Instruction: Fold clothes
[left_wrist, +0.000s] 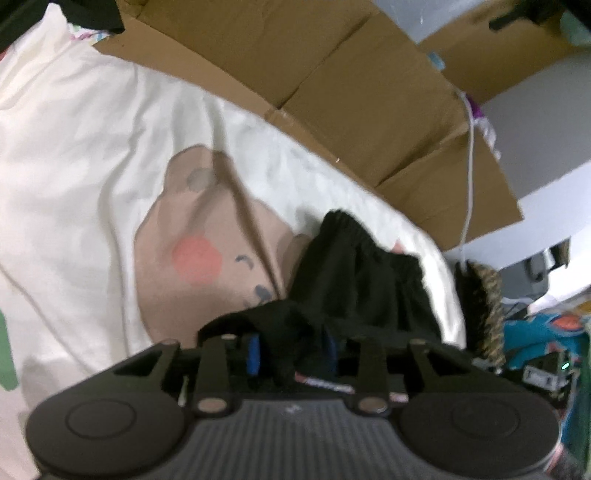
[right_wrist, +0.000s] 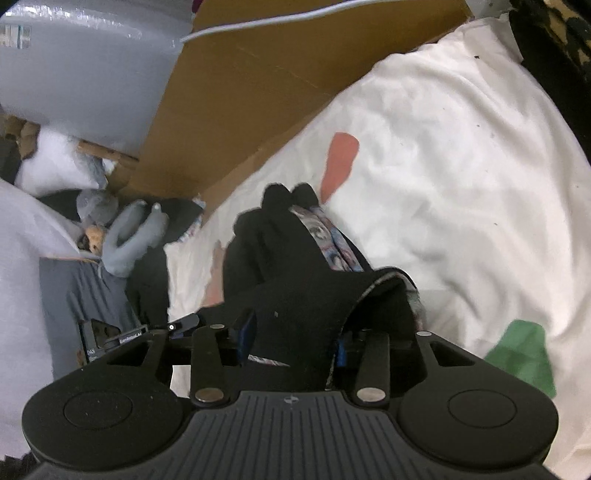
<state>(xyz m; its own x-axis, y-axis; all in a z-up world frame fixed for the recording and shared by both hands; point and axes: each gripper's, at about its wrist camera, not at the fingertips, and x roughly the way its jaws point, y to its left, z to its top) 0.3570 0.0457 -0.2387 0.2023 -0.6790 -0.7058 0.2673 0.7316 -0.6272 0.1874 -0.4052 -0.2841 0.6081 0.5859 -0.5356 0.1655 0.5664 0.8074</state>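
A black garment (left_wrist: 362, 280) lies bunched on the white printed bed sheet (left_wrist: 74, 147), its elastic waistband towards the far edge. My left gripper (left_wrist: 291, 350) sits low over its near end. The blue pads (left_wrist: 253, 354) stand apart, with a fold of black cloth loose between them. In the right wrist view the same black garment (right_wrist: 280, 258) shows a patterned inner face (right_wrist: 332, 240) and rests on the sheet (right_wrist: 461, 166). My right gripper (right_wrist: 293, 343) is open around the garment's near edge, and the cloth hides its fingertips.
Flattened cardboard (left_wrist: 369, 92) leans along the bed's far side, with a white cable (left_wrist: 471, 166) hanging over it. A fur-trimmed dark item (left_wrist: 487, 306) lies off the bed's right edge. A grey stuffed toy (right_wrist: 129, 229) and a grey wrapped bundle (right_wrist: 85, 62) sit left of the bed.
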